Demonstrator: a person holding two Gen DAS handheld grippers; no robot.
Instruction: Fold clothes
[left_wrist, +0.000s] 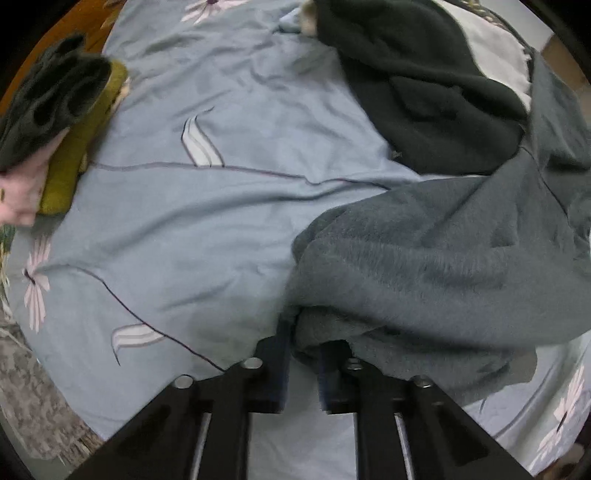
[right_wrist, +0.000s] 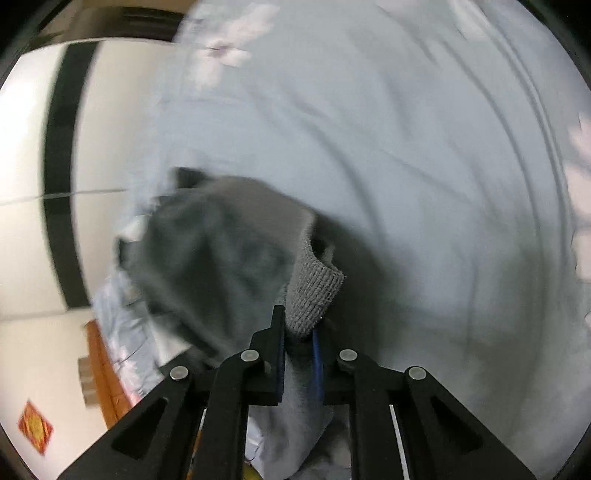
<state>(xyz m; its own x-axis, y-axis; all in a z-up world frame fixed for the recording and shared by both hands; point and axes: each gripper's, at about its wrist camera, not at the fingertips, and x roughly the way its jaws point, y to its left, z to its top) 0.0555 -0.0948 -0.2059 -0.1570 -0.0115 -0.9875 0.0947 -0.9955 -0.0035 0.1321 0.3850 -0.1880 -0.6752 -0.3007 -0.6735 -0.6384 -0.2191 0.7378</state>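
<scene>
The grey sweater (left_wrist: 436, 266) hangs over the bedsheet (left_wrist: 207, 206) between both grippers, the left gripper (left_wrist: 303, 343) jaws pinching its hem and the right gripper (right_wrist: 299, 334) jaws closed on its ribbed cuff (right_wrist: 314, 291).

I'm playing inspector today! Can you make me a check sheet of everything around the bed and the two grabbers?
Surface: blue flowered bedsheet, wrinkled.
Job's things: grey fleece garment, bunched up; its ribbed cuff in the right wrist view.
Clutter: dark green garment; stacked clothes at the left edge.
Grippers: left gripper pinches the fleece edge; right gripper pinches the cuff.
Cables: nothing seen.
Surroundings: white wall, wooden bed frame.
</scene>
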